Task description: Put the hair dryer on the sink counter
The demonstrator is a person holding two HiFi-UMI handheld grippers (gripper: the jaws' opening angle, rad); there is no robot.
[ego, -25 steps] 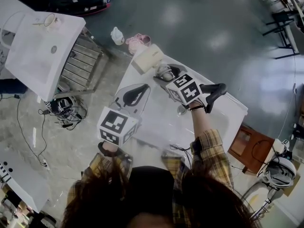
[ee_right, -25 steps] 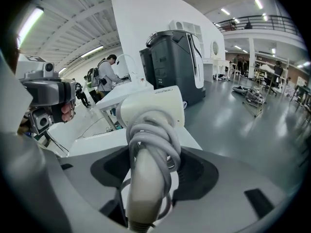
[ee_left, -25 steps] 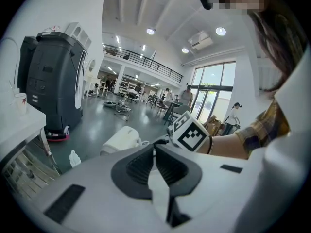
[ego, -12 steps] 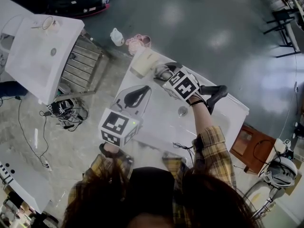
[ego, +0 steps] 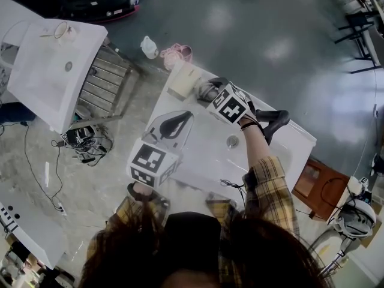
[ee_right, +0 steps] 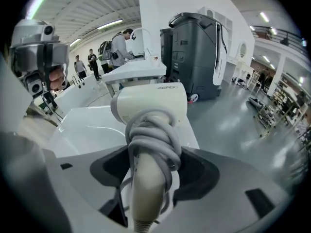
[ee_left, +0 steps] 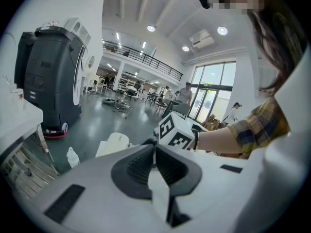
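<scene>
The cream hair dryer (ego: 185, 80) has its body at the far end of the white sink counter (ego: 198, 156). In the right gripper view the hair dryer (ee_right: 150, 106) points away from me, and its grey cord is coiled round the handle. My right gripper (ee_right: 154, 168) is shut on that cord-wrapped handle, and its marker cube shows in the head view beside the right gripper (ego: 211, 92). My left gripper (ego: 173, 125) hovers over the counter's left side, shut and holding nothing; in its own view the left gripper (ee_left: 154, 150) has its pads pressed together.
A drain (ego: 233, 141) sits in the counter's basin, with a black fixture (ego: 273, 120) at its right rim. A second white sink unit (ego: 48, 71) and a slatted rack (ego: 102, 80) stand to the left. Cables (ego: 84, 137), pink slippers (ego: 174, 54) and a brown cabinet (ego: 315, 185) lie around.
My right gripper has carried the hair dryer a little toward the counter's far end, uncovering the drain. The left gripper has hardly moved.
</scene>
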